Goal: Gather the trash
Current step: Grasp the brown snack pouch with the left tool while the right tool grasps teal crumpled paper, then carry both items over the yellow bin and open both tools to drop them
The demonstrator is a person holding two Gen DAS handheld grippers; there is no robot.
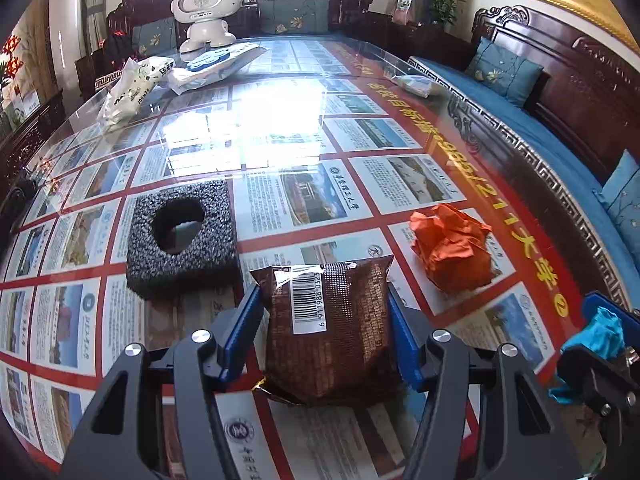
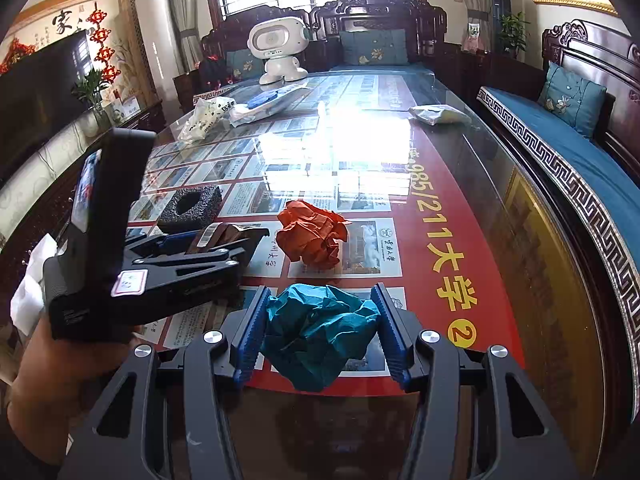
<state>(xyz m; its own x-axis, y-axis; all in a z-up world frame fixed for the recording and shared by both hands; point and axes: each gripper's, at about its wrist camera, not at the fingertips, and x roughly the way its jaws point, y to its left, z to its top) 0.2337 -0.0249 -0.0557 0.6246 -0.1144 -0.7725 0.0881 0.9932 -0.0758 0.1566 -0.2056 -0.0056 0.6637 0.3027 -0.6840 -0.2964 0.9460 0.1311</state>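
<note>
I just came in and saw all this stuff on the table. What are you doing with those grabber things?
A person is picking up trash with handheld tongs, one pair in each hand. The left tongs are closed around a brown snack wrapper. The right tongs hold a crumpled teal paper ball. On the glass table an orange paper ball and a black foam block with a hole still wait to be collected.
</note>
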